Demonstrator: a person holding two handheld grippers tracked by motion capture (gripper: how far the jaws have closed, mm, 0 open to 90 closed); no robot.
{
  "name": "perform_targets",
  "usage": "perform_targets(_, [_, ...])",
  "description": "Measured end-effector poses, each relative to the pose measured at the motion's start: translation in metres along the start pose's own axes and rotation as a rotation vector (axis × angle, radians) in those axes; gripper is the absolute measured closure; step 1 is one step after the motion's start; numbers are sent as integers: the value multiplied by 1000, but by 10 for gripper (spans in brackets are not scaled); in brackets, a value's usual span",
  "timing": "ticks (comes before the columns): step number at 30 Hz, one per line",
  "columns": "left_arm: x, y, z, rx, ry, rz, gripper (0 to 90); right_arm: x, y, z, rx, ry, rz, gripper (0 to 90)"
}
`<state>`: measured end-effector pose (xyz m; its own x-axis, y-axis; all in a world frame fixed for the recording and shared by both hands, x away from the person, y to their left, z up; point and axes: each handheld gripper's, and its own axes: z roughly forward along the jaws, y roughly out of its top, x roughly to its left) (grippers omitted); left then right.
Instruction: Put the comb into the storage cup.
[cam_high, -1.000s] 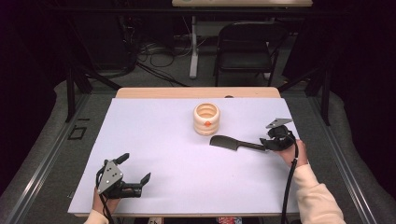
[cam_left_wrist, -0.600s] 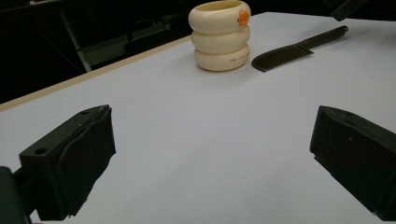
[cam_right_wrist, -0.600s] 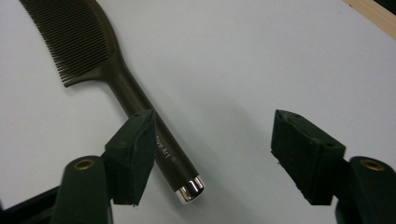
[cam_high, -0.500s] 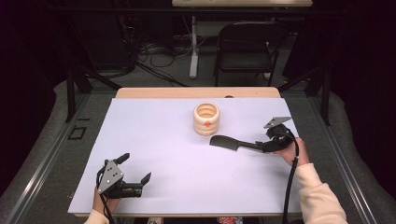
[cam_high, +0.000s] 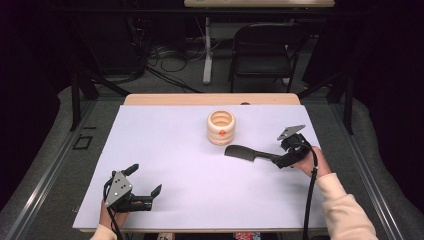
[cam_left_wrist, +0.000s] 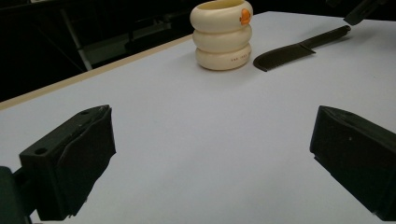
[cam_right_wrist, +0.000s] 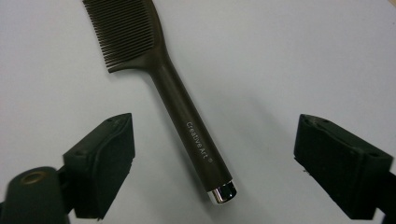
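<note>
A black comb (cam_high: 247, 153) lies flat on the white table (cam_high: 175, 150), teeth end toward the cream ringed cup (cam_high: 221, 127). My right gripper (cam_high: 280, 156) is at the comb's handle end. In the right gripper view its jaws (cam_right_wrist: 215, 135) stand wide open on either side of the comb's handle (cam_right_wrist: 187, 116) without touching it. My left gripper (cam_high: 146, 179) rests open near the front left edge, holding nothing. In the left gripper view (cam_left_wrist: 212, 126) the cup (cam_left_wrist: 222, 37) and the comb (cam_left_wrist: 299, 49) lie far ahead.
The cup has an orange spot on its rim (cam_left_wrist: 245, 16). A wooden strip (cam_high: 210, 99) runs along the table's far edge. Beyond it stand a black chair (cam_high: 265, 45) and cables on the floor. A wide bare area lies between the two grippers.
My right gripper has edged slightly left toward the comb's handle. The comb, the cup and my left gripper have stayed put.
</note>
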<state>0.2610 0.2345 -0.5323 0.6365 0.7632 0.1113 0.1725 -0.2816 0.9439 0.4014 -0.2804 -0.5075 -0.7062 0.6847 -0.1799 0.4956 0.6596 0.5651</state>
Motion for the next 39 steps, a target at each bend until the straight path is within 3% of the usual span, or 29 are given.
perform_targets(6, [0, 0, 0, -1, -1, 0, 2, 0, 8, 3, 41, 22, -33, 0])
perform_targets(14, [0, 0, 0, 0, -1, 1, 2, 3, 19, 6, 61, 37, -79, 0])
perform_targets(25, [0, 0, 0, 1, -4, 1, 2, 10, 38, 15, 152, 50, -177, 1])
perform_targets(28, [0, 0, 0, 1, -4, 1, 2, 11, 43, 16, 177, 45, -202, 142])
perform_targets(30, [0, 0, 0, 1, -5, 2, 2, 13, 45, 18, 179, 44, -216, 178])
perform_targets(37, [0, 0, 0, 2, -6, 1, 2, 20, 52, 24, 238, 57, -293, 457])
perform_targets(39, [0, 0, 0, 1, -6, 1, 2, 22, 54, 28, 241, 65, -316, 498])
